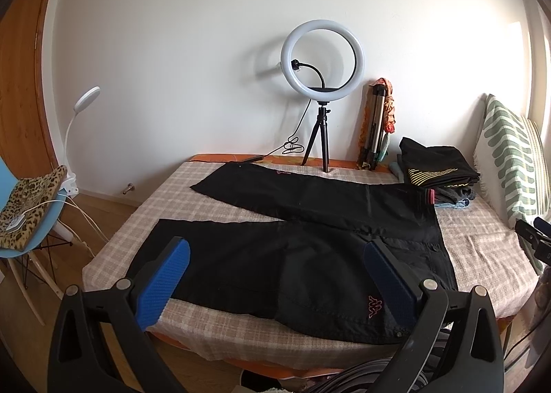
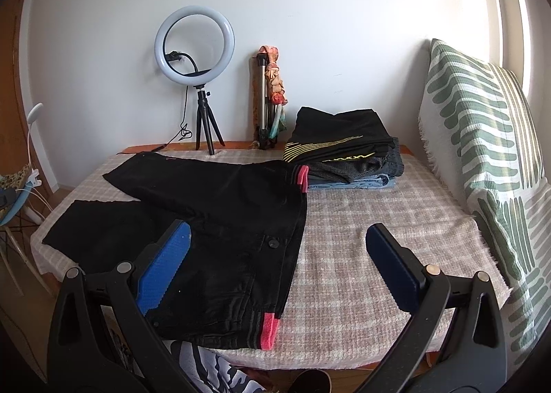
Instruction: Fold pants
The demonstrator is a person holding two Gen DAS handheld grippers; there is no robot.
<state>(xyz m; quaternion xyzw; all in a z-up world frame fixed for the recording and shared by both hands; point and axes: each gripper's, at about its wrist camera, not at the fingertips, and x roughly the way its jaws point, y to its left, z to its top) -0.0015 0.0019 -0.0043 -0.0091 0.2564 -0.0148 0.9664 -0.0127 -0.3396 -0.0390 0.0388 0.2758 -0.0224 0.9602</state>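
Black pants lie flat on the checked cloth of the table, legs spread apart toward the left, waistband with pink-red ends at the right. My left gripper is open and empty, held above the near leg. My right gripper is open and empty, held above the waistband edge near the table's front. The right gripper's black body shows at the far right of the left wrist view.
A stack of folded clothes sits at the back right. A ring light on a tripod and a folded tripod stand at the back edge. A green-patterned cushion lines the right side. A blue chair stands left.
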